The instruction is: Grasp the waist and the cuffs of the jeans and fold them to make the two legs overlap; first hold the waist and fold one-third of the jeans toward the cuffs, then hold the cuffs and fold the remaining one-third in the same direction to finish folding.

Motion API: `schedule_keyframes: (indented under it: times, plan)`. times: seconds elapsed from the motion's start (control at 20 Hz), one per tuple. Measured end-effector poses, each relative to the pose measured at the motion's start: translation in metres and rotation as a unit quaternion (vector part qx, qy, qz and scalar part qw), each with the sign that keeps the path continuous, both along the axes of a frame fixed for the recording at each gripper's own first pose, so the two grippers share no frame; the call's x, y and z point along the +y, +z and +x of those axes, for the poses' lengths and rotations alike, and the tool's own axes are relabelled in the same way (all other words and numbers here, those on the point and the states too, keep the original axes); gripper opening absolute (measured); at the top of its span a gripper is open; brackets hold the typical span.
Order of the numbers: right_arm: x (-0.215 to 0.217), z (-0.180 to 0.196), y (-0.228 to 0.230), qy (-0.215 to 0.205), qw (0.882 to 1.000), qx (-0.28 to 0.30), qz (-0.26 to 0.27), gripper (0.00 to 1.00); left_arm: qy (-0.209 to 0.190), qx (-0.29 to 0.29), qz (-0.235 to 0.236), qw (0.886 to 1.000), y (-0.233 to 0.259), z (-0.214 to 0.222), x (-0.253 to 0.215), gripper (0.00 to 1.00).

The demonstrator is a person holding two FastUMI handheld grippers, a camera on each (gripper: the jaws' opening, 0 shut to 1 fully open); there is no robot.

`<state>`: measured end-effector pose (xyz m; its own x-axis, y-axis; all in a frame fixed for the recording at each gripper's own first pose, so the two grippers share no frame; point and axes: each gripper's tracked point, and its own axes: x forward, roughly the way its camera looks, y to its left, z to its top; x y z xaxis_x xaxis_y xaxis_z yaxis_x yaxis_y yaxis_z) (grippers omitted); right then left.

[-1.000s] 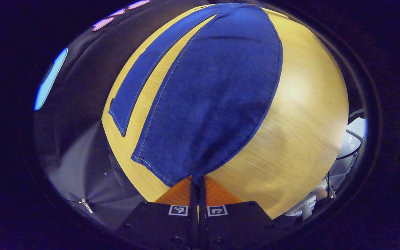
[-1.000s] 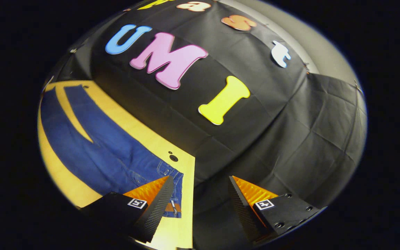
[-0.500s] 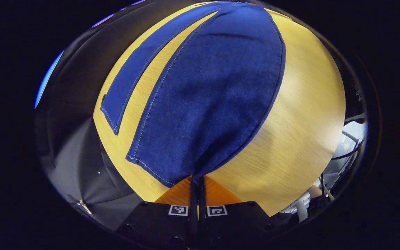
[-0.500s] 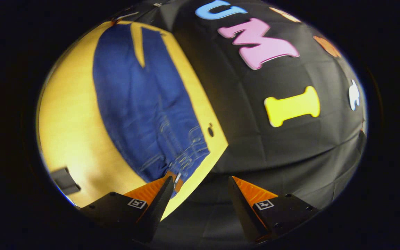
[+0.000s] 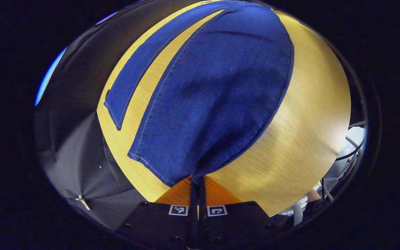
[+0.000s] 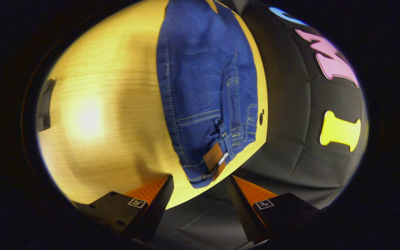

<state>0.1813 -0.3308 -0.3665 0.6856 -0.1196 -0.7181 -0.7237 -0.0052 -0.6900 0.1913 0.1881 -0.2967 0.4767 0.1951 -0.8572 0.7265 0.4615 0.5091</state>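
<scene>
Left claw pinches a jeans cuff; right claw hangs open near the waist.

In the left gripper view the left claw [image 5: 198, 180] has its two fingers pressed together on the corner of the near cuff [image 5: 158, 170] of the blue jeans [image 5: 214, 93], the leg spreading away from it over the wooden tabletop [image 5: 304, 118]. The other leg [image 5: 141, 69] lies flat to its left, a strip of bare wood between the two. In the right gripper view the right claw [image 6: 200, 184] is spread wide, fingers apart and touching nothing, just short of the waistband with its brown leather patch [image 6: 214, 157], which lies at the tabletop's edge beside the black cloth wall [image 6: 290, 139].
</scene>
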Motion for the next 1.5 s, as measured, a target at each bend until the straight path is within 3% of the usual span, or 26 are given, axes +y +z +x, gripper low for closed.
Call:
schedule_keyframes:
  times: [0.3, 0.4, 0.5, 0.65, 0.7, 0.75, 0.8, 0.85, 1.0, 1.2, 1.35, 1.5]
  plan:
    - [0.009, 0.019, -0.007, 0.033, 0.999, -0.003, -0.009, 0.92, 0.002, 0.003, 0.002, 1.000, -0.001, 0.000, -0.001, 0.06]
    - [0.010, 0.016, -0.014, 0.023, 1.000, 0.009, -0.007, 0.88, 0.001, 0.002, 0.004, 1.000, -0.001, 0.001, -0.001, 0.06]
    - [0.009, 0.015, -0.025, 0.010, 0.999, 0.030, -0.001, 0.71, 0.001, 0.002, 0.007, 1.000, -0.001, 0.000, -0.001, 0.06]
    - [0.013, 0.018, -0.024, -0.003, 1.000, 0.030, 0.003, 0.27, 0.003, 0.001, 0.014, 1.000, -0.001, 0.000, -0.001, 0.06]
    - [0.012, 0.018, -0.025, -0.022, 0.999, 0.033, 0.015, 0.30, 0.001, 0.002, 0.018, 1.000, -0.002, 0.001, -0.002, 0.06]
    - [0.012, 0.018, -0.024, -0.030, 0.999, 0.033, 0.026, 0.24, -0.002, 0.001, 0.023, 1.000, -0.002, 0.000, -0.001, 0.06]
    - [0.011, 0.017, -0.025, -0.033, 0.999, 0.033, 0.028, 0.09, -0.006, 0.001, 0.028, 1.000, -0.003, -0.002, -0.002, 0.06]
    - [0.012, 0.016, -0.022, -0.026, 0.999, 0.037, 0.027, 0.14, -0.007, 0.002, 0.027, 1.000, -0.003, -0.004, -0.003, 0.06]
    - [0.010, 0.016, -0.022, -0.023, 0.998, 0.045, 0.027, 0.14, 0.029, 0.017, -0.012, 0.999, -0.003, -0.011, -0.005, 0.06]
    - [0.016, 0.028, 0.001, -0.066, 0.996, 0.028, 0.052, 0.14, 0.023, 0.049, -0.032, 0.998, 0.004, -0.004, -0.007, 0.06]
    - [0.022, 0.040, 0.042, -0.122, 0.987, -0.014, 0.108, 0.14, 0.020, 0.060, -0.061, 0.996, 0.029, -0.007, -0.011, 0.06]
    - [0.033, 0.066, 0.082, -0.179, 0.968, -0.048, 0.168, 0.14, 0.019, 0.099, -0.111, 0.989, 0.065, 0.001, -0.021, 0.06]
